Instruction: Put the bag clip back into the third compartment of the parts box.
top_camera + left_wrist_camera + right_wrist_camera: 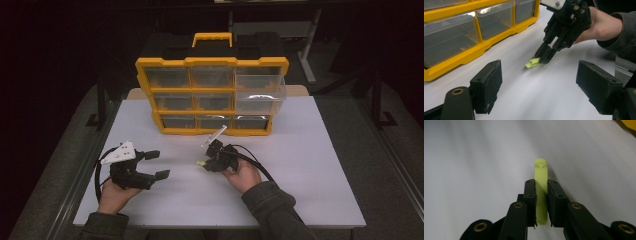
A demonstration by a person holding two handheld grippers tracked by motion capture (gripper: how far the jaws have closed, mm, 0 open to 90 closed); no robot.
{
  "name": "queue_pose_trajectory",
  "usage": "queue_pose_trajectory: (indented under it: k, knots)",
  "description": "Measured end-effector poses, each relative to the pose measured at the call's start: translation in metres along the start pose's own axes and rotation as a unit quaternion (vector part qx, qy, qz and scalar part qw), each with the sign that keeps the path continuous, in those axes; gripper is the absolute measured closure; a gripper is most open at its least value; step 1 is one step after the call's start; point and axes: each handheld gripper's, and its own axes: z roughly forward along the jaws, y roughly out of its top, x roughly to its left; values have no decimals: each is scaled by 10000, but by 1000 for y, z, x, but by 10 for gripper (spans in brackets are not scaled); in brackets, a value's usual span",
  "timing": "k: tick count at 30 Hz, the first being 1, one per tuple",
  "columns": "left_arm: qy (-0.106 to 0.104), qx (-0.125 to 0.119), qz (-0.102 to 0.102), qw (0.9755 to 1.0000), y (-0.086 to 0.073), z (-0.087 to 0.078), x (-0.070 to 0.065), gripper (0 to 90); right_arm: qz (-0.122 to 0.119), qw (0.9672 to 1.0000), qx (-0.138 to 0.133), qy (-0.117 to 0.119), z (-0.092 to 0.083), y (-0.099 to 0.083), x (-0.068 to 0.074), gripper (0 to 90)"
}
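The yellow-green clip (541,192), a small flat plastic piece, sits low over the white table (300,175), in front of the organizer and near the table's middle. It is clamped edge-on between the two pads of the right gripper (541,195); its rounded tip projects forward past the jaws. In the left gripper view the same piece (533,62) sticks out of the right gripper (544,55) with its tip at or just above the tabletop; whether it touches the surface cannot be told from these angles.

The left gripper (159,165) rests to the left, well apart from the clip, with its jaws spread wide and nothing between the pads (487,85).

Behind both stands the yellow parts organizer (212,95), with clear drawers in three rows. The upper right drawer (260,92) is pulled out toward the person; the others appear pushed in. Its contents are not legible.

Step in hand: the pick is judged complete, and the piece is secured and ready for transfer.

Next move, as a judgement:
1. Lift the right gripper clear of the table while keeping the clamp closed.
2. Carry the clip up and back toward the pulled-out drawer, the likely destination.
3. Clear the drawer's front wall before lowering.
4. Release only once the clip is over the drawer's interior.

The narrow edge-on grip could let the piece pivot, so move steadily.
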Motion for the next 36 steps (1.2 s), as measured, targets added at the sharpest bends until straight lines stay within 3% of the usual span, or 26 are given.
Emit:
queue_pose_trajectory:
  k: [10,11,13,16,29,36]
  knots:
    - [0,14,17,10000,-1,1,0,209,-304,9990,-147,281,-20,4,7,771]
    - [-3,15,18,10000,-1,1,0,209,-455,9982,-229,301,-22,4,6,771]
    - [-4,21,21,10000,-1,1,0,209,-382,9984,-202,362,-27,5,8,771]
    - [-5,26,21,10000,-1,1,0,208,-560,9976,-219,342,-33,7,9,771]
    - [-15,25,97,9999,-1,1,2,208,-739,9950,-256,621,-52,14,15,771]
    - [0,22,32,10000,0,1,1,208,-743,9931,-352,833,-69,20,15,771]
